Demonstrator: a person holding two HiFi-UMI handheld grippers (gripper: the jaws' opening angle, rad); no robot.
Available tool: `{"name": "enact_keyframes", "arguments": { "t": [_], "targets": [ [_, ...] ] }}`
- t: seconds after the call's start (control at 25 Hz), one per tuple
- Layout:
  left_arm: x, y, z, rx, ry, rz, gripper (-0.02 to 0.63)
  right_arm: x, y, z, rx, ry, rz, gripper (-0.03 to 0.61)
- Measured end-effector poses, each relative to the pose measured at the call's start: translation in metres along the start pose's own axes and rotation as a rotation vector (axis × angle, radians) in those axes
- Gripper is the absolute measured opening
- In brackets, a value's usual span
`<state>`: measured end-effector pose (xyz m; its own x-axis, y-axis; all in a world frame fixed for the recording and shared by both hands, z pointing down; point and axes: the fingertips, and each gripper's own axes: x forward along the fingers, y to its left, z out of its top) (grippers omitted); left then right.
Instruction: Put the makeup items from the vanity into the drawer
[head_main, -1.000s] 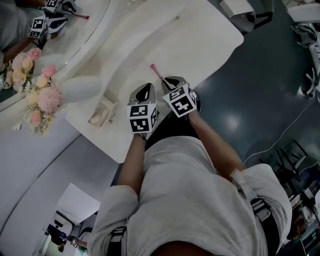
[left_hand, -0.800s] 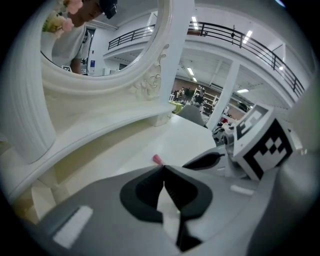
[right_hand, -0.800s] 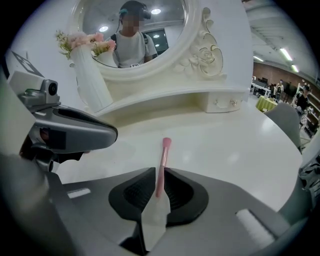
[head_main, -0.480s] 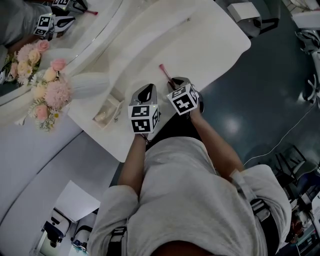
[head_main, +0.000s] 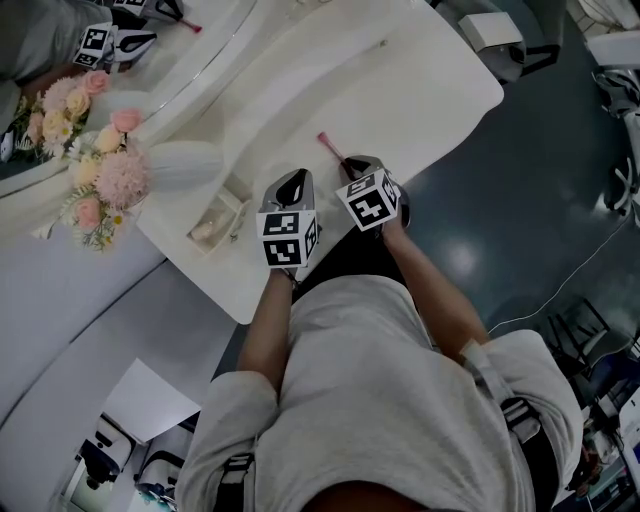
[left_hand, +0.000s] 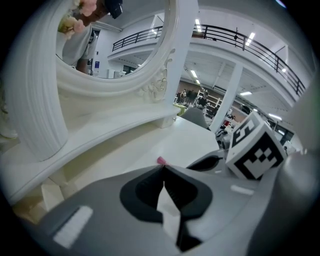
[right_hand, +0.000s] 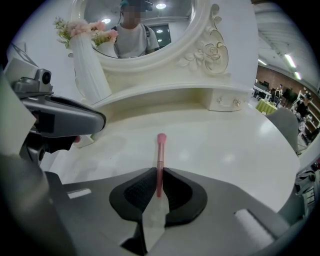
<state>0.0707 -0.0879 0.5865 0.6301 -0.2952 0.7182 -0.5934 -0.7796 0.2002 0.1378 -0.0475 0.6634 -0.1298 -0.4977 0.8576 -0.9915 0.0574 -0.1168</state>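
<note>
1. The room is a large hall with a dark blue-grey floor (head_main: 520, 200), smooth enough to reflect the lights. In the left gripper view a railed balcony and strip lights run overhead.
2. The white vanity (head_main: 400, 90) has a glossy, bare top with a rounded front edge and a raised curved shelf along the back.
3. On that back edge stands an oval mirror in a white carved frame (right_hand: 207, 52) with scroll and rose relief.
4. The person in a grey knit top (head_main: 380, 400) stands at the front edge.
5. A tall white ribbed vase (head_main: 180, 165) stands at the back left of the top, holding soft pink and cream flowers (head_main: 105, 180).
6. A small cream open box (head_main: 215, 222) sits near the left front edge, just left of the grippers.
7. The left gripper (left_hand: 163, 169), grey and smooth with dark ridged pads, hangs over the front edge with its jaws together and nothing between them.
8. The right gripper (right_hand: 159, 172) is just beside it. Its jaws have just been closing and are clamped on the handle of the slim pink makeup brush (right_hand: 160, 155).
9. The brush reaches from the front edge toward the mirror, rounded pink head foremost. Whether it touches the top cannot be told.
</note>
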Motion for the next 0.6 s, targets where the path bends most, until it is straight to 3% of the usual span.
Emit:
{"name": "enact_keyframes", "arguments": {
  "t": [0.6],
  "targets": [
    [-0.033, 0.017, 0.011, -0.065, -0.073, 0.101, 0.003, -0.023, 0.036, 0.044, -0.135, -0.092, 0.102, 0.038]
  ]
}}
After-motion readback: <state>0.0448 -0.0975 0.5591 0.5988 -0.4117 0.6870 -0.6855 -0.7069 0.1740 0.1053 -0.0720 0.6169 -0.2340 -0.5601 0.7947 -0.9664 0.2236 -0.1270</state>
